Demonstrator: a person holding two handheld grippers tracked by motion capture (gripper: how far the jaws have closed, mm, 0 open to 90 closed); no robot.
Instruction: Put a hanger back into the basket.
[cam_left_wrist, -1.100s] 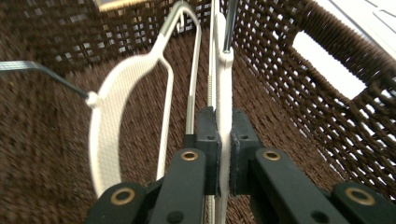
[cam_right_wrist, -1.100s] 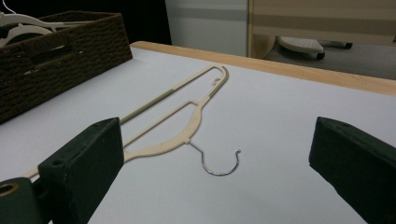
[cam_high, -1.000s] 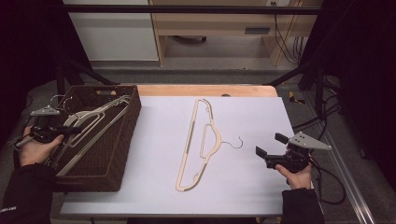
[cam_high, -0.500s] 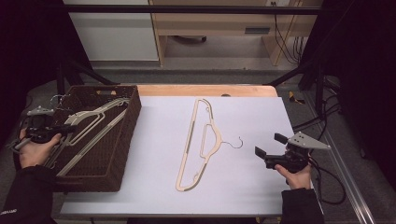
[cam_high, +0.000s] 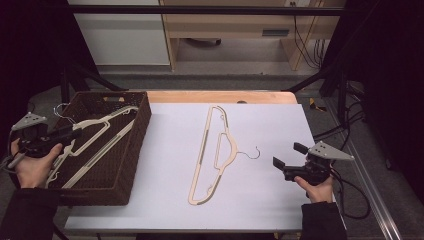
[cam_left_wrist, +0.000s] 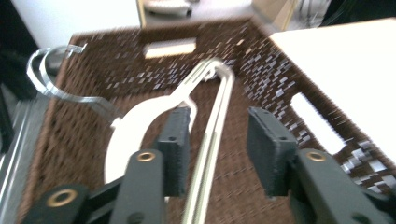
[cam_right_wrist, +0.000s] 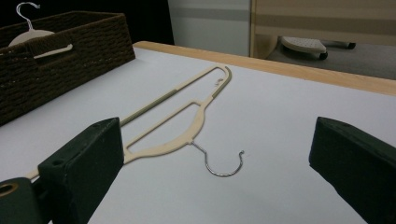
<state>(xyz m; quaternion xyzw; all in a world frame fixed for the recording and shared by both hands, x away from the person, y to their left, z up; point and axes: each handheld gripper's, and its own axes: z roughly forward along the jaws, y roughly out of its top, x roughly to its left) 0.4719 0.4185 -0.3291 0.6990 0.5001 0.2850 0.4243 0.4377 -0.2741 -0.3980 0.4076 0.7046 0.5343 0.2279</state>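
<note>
The white table (cam_high: 260, 210) carries a hanger (cam_high: 216, 150) and, apparently overhanging, a basket (cam_high: 125, 165).

The high view looked forward and down from above the person's side of the table (cam_high: 260, 210), taking in the whole white top, the wicker basket (cam_high: 131, 150) at its left edge and the floor and furniture beyond. The left gripper view sat close and steep over the basket (cam_left_wrist: 261, 60), looking along its own jaws at the hanger (cam_left_wrist: 210, 135) lying inside, slightly blurred. The right gripper view rode low, near the tabletop (cam_right_wrist: 299, 121), facing across it toward the far edge, with the cream hanger (cam_right_wrist: 187, 126) close ahead. It shared that hanger (cam_high: 215, 150) with the high view, and all three views took in the basket (cam_right_wrist: 56, 70)
</note>
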